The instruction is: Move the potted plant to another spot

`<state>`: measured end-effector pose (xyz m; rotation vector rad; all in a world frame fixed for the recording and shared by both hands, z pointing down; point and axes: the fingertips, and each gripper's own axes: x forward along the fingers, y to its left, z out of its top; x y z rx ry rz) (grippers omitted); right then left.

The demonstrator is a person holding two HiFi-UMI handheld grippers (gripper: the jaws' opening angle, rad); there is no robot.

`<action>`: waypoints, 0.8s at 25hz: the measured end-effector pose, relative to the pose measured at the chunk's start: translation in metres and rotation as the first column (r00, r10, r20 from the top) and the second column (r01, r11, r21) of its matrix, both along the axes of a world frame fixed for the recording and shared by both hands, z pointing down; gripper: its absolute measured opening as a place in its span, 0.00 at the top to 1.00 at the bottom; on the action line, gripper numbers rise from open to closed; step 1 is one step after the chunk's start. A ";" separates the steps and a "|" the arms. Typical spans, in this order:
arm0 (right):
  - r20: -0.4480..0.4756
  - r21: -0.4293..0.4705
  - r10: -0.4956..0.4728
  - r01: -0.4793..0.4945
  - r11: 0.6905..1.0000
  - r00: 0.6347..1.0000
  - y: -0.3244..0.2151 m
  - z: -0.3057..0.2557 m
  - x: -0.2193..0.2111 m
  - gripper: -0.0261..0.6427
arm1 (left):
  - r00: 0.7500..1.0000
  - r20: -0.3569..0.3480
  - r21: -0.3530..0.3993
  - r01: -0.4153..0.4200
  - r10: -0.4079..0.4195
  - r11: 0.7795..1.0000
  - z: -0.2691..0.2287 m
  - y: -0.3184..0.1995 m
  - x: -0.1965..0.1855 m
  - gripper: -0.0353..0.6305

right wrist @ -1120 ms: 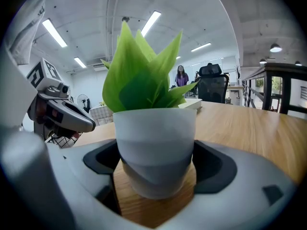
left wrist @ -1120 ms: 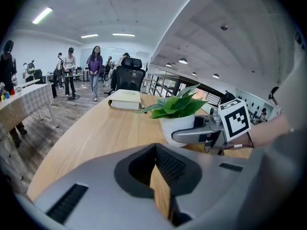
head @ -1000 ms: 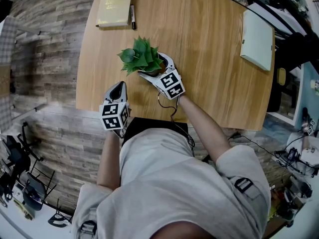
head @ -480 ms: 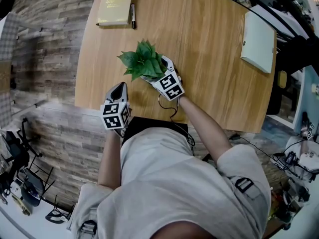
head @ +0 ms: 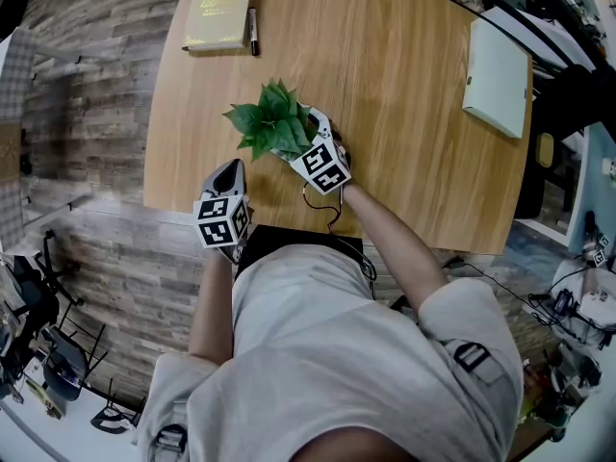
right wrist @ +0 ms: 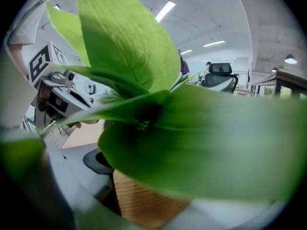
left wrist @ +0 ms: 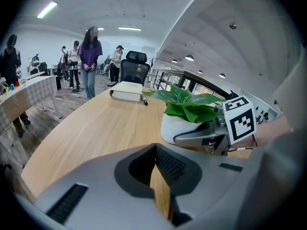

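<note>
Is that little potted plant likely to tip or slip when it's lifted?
Probably bottom-heavy: the white pot is squat and wide, so tipping seems unlikely. Its smooth rounded wall might slip against the right gripper's fingers. The leaves look floppy.

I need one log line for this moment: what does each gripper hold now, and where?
right gripper: shut on potted plant | left gripper: shut, empty, at near edge of table | book, pen: far left corner

Bare tabletop lies open right of my potted plant. A book and pen block far left, a white pad far right.
</note>
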<state>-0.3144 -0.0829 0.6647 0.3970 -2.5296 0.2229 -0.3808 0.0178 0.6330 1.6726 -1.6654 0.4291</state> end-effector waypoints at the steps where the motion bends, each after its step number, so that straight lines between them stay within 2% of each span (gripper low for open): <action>1: -0.011 0.001 0.002 -0.002 1.000 1.000 0.000 0.002 0.001 0.25 | 1.000 -0.006 -0.002 0.001 -0.001 1.000 0.001 0.000 0.001 0.93; 5: -0.027 -0.002 0.015 -0.015 1.000 1.000 0.001 0.004 0.006 0.21 | 1.000 -0.021 -0.003 0.007 -0.007 1.000 0.002 -0.001 0.003 0.93; 12: -0.046 -0.015 0.031 -0.032 0.999 0.998 0.009 0.004 0.027 0.20 | 0.999 -0.044 -0.009 0.003 -0.003 1.000 0.005 0.001 0.016 0.93; 20: -0.083 -0.025 0.042 -0.044 0.999 0.996 0.021 0.002 0.076 0.30 | 0.996 -0.075 -0.023 -0.051 0.049 0.998 0.010 -0.007 0.058 0.93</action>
